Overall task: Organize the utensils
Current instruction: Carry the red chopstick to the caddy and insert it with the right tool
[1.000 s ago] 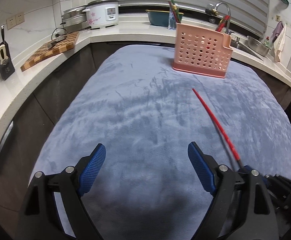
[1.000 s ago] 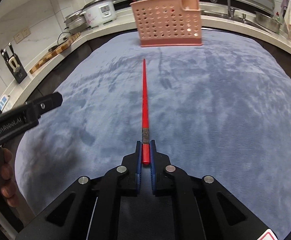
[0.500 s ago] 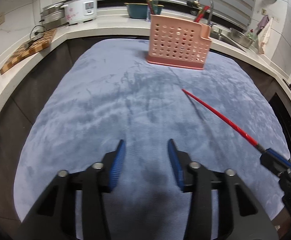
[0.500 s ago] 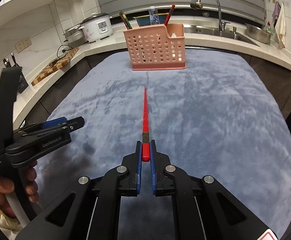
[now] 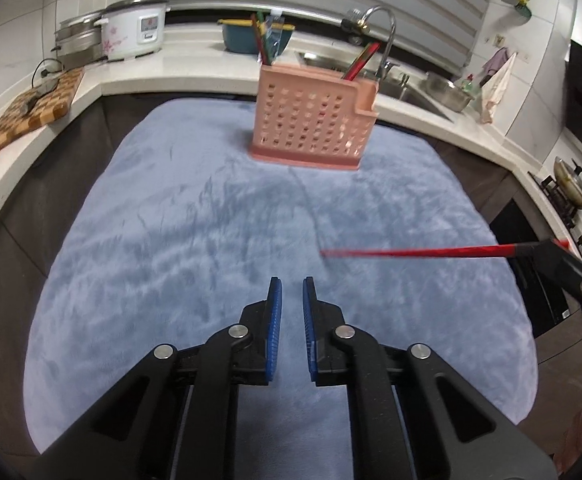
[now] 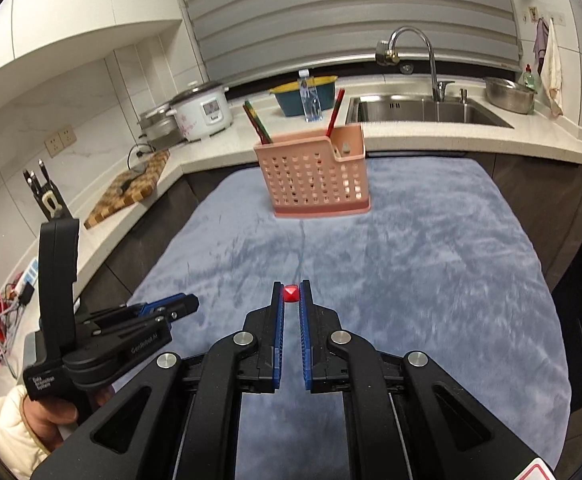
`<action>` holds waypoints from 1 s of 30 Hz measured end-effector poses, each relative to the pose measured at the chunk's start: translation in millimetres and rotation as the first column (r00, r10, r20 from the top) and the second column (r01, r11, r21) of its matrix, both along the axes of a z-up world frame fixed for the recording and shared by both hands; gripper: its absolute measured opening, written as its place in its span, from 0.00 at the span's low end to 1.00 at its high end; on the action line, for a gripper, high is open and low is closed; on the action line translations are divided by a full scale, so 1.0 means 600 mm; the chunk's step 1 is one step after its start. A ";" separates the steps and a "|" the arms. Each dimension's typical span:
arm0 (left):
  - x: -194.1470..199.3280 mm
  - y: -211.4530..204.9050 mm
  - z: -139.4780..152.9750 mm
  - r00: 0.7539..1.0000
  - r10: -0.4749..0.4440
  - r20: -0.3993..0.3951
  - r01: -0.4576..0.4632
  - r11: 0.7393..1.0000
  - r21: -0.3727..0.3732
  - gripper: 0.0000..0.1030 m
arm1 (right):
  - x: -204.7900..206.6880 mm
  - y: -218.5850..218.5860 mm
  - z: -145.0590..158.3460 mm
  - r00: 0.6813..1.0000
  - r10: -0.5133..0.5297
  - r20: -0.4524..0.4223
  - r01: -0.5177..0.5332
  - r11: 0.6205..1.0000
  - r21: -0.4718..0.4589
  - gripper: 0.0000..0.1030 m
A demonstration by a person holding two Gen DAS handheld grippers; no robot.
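My right tool (image 6: pixel 291 294) is clamped on one slim red chopstick (image 5: pixel 419 253), gripped at its squared end, the glossy tapering shaft held in the air above the fuzzy grey-blue cloth (image 5: pixel 219 232) that covers the worktop. My left tool (image 5: pixel 290 292) has nothing between its ribbed blue pads (image 5: pixel 275 308); its jaws are closing, with a narrow gap left. Across the cloth stands one pink plastic caddy (image 6: pixel 315 176), boxy, its wall punched with rows of round holes, with a taller step on one side. Chopsticks stick up at both of its ends; their number is unclear.
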State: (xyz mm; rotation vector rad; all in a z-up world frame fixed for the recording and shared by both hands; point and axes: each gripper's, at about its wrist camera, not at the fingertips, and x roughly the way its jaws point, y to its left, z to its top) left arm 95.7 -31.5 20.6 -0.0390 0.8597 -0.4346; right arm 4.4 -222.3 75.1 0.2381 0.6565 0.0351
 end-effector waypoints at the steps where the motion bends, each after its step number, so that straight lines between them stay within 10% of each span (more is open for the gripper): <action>1: 0.000 0.000 0.008 1.000 -0.004 0.007 0.004 1.000 -0.008 0.10 | 0.001 -0.002 0.007 1.000 -0.001 0.008 0.001 1.000 0.001 0.07; 16: 0.032 -0.024 0.091 0.995 -0.058 0.078 0.059 0.998 -0.010 0.02 | 0.084 -0.028 0.123 0.981 -0.014 0.195 0.013 1.000 0.006 0.07; 30: 0.205 -0.058 0.214 0.976 -0.033 0.215 0.039 0.999 -0.023 0.02 | 0.304 -0.083 0.261 0.906 -0.101 0.410 0.075 0.994 0.078 0.07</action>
